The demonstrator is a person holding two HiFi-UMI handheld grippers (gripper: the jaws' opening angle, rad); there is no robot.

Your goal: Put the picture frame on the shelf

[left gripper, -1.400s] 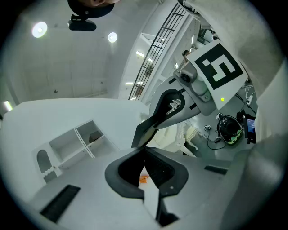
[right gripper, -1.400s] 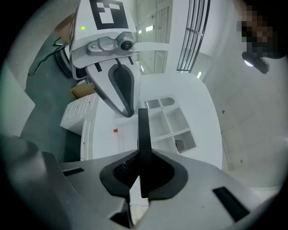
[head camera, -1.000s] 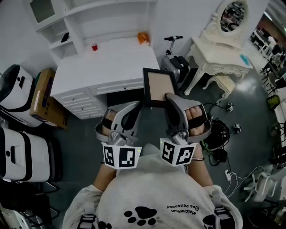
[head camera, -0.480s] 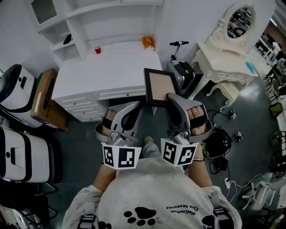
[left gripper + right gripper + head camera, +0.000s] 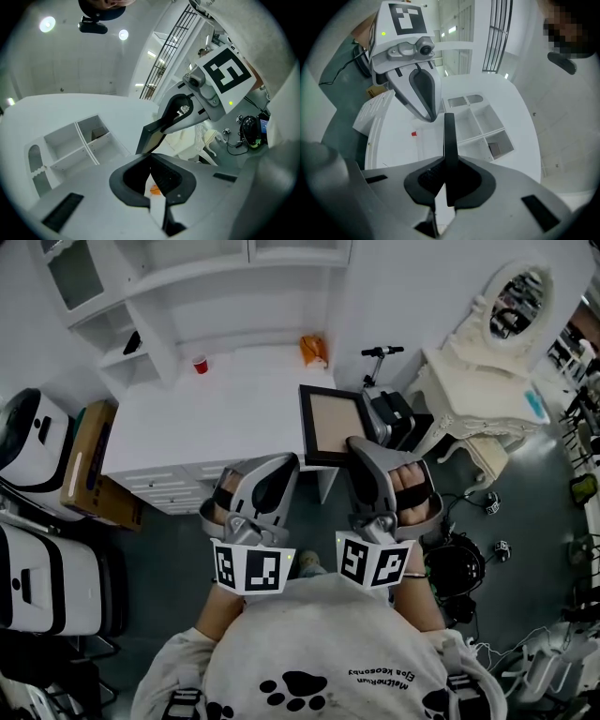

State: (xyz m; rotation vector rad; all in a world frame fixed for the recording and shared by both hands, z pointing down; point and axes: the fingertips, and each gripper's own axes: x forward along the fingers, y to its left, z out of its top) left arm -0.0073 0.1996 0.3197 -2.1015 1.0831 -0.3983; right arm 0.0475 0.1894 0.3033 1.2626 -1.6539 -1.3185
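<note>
Near the desk (image 5: 187, 418), right gripper (image 5: 360, 448) clamps picture frame (image 5: 336, 423).

The frame (image 5: 337, 426) has a matt black rim, plastic or painted wood, hard to tell, around a dull tan card-like panel. The left hand-held gripper (image 5: 287, 460) and right hand-held gripper (image 5: 352, 441) are smooth matt grey plastic with textured black pads (image 5: 428, 178). The table (image 5: 234, 399) and shelf (image 5: 234, 270) look smooth, white-painted, faintly glossy.

The person stepped closer to the white desk (image 5: 216, 413); the picture frame (image 5: 333, 423), clamped in the right gripper (image 5: 354, 442), came over its right corner.
</note>
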